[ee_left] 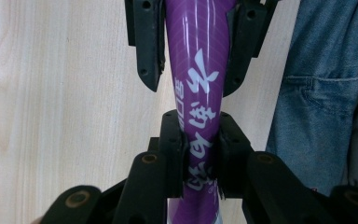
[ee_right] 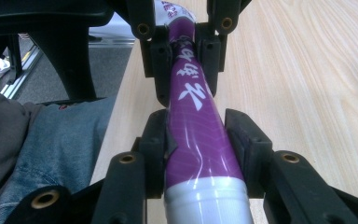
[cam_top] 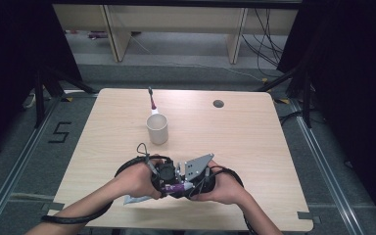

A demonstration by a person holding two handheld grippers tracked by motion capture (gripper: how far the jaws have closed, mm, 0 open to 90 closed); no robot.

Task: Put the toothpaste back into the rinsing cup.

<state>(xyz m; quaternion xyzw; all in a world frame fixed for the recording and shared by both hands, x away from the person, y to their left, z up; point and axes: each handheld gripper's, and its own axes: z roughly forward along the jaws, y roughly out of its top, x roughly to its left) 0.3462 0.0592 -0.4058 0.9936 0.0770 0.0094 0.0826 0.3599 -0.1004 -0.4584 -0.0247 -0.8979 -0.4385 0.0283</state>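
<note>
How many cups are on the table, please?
1. The cup stands upright near the middle of the table, beyond the hands, with a toothbrush standing in it. No other cup is visible.

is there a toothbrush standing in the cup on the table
Yes, in the high view a toothbrush stands in the cup, its handle sticking up above the rim.

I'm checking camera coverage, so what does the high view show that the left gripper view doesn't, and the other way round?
High view: a cup with a toothbrush standing in it, farther up the table, and a round hole in the tabletop. Left gripper view: white lettering on the tube, the left hand-held gripper's pads pressing on it, and jeans past the table edge. Both: the purple tube and the wooden table.
</note>
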